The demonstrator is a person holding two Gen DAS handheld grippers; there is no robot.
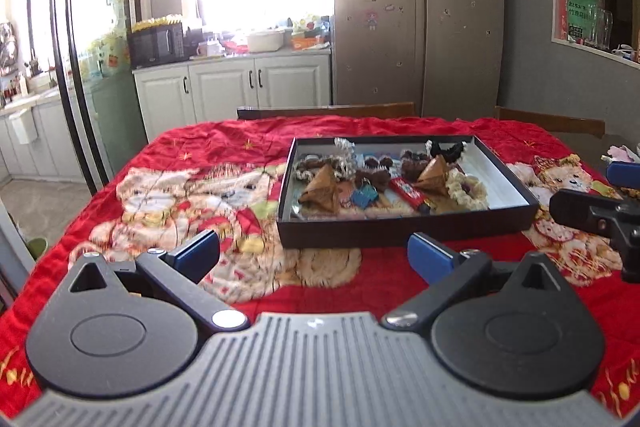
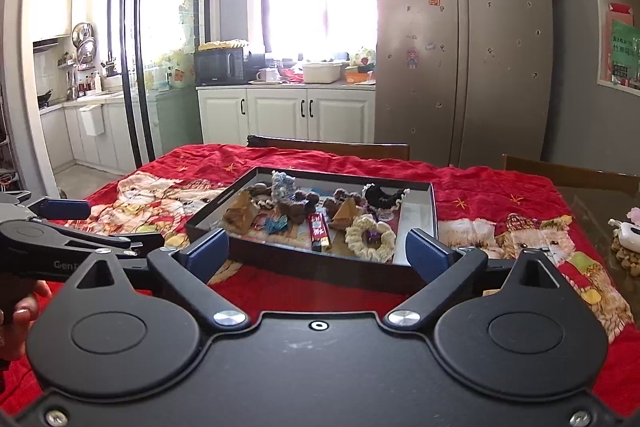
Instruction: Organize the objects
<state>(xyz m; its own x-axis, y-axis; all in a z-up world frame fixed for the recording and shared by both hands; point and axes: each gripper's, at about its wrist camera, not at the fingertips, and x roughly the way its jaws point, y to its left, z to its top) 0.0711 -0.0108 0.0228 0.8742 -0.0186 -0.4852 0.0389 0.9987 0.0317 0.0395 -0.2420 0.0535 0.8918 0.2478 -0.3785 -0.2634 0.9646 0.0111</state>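
Both grippers, left gripper (image 1: 314, 255) and right gripper (image 2: 318, 253), gape empty before a black tray (image 2: 304, 261) heaped with crocheted scrunchies (image 2: 370, 237), folded paper pieces (image 1: 322, 187) and a red wrapper (image 2: 318, 229).

The bench (image 2: 592, 195) is spread with a red quilted cloth (image 1: 224, 147) printed with teddy bears, reaching from its near edge almost to the far one. A shallow black tray (image 1: 400, 231) with a pale floor sits flat on the cloth, right of centre in the left wrist view, crowded with small trinkets. At the right end the cloth stops and bare dark benchtop shows, where a small white object (image 2: 628, 231) lies beside scattered brown pellets (image 2: 626, 259).
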